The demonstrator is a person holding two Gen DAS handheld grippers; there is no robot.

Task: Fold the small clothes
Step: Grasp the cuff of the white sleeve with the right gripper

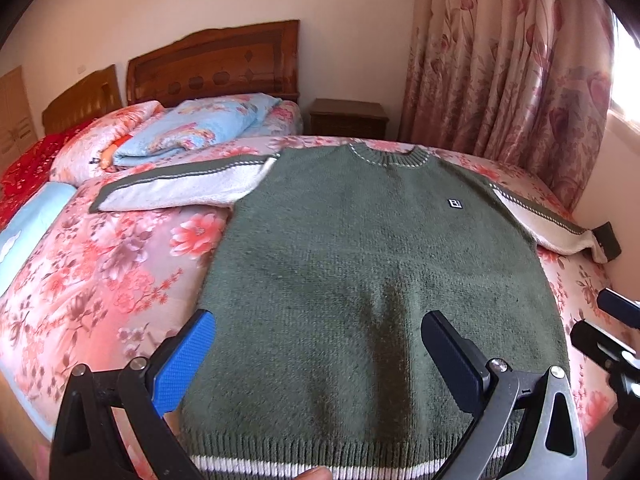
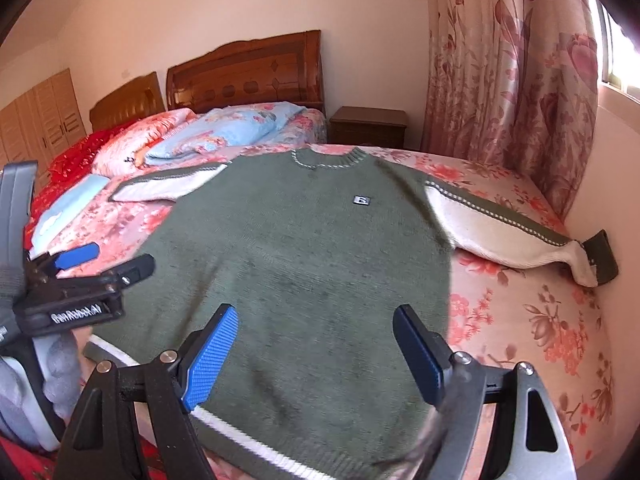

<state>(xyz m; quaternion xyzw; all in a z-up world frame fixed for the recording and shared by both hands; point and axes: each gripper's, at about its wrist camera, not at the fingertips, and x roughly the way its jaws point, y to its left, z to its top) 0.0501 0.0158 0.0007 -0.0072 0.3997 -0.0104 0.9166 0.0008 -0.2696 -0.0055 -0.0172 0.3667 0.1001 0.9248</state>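
Observation:
A small green knit sweater (image 1: 360, 248) (image 2: 304, 248) with white-and-green sleeves lies flat, front up, on a floral bedspread, both sleeves spread out sideways. Its white-striped hem is nearest to me. My left gripper (image 1: 320, 332) hovers open above the lower middle of the sweater, nothing between its fingers. My right gripper (image 2: 316, 324) also stands open above the sweater's lower part, empty. The left gripper (image 2: 104, 260) shows at the left edge of the right wrist view, beside the sweater's left side. Part of the right gripper's fingers (image 1: 616, 308) shows at the right edge of the left wrist view.
The floral bedspread (image 1: 100, 272) (image 2: 532, 312) extends left and right of the sweater. Folded blue and pink quilts (image 1: 192, 128) lie near the wooden headboard (image 1: 216, 64). A dark nightstand (image 1: 348, 118) and floral curtains (image 1: 504, 52) stand at the back right.

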